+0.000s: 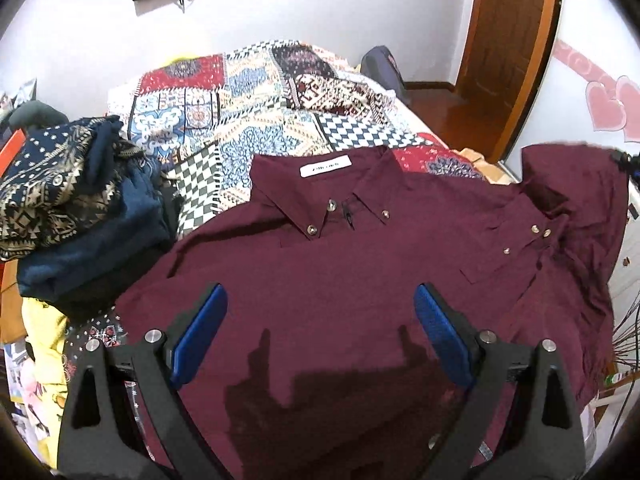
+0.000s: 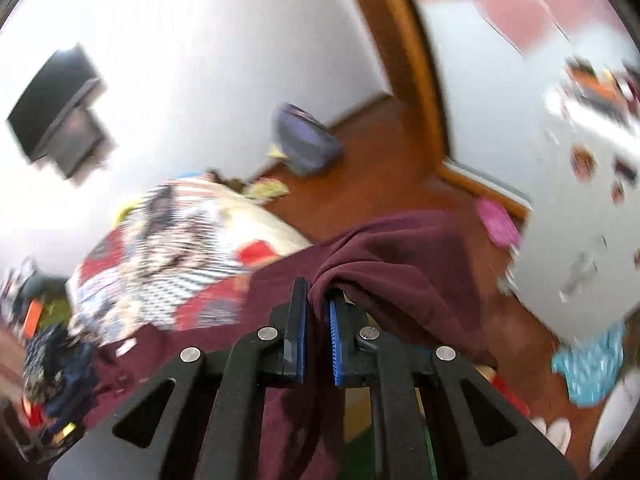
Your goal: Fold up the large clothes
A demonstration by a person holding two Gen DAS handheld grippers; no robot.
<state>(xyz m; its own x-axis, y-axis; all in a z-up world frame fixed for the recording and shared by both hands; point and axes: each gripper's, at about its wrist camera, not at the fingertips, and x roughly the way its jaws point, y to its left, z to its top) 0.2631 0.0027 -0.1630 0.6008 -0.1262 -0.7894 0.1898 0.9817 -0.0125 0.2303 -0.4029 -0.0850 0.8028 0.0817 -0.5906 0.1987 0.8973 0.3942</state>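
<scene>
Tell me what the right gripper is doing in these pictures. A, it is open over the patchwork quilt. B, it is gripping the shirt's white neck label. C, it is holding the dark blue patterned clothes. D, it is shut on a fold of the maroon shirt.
D: in the right wrist view the right gripper has its blue pads closed on a bunched fold of the maroon shirt.

Item: maroon button-down shirt, white neck label.
Pose: front up, collar buttoned, spread flat at frame centre.
Sleeve: right side lifted, bunched.
</scene>
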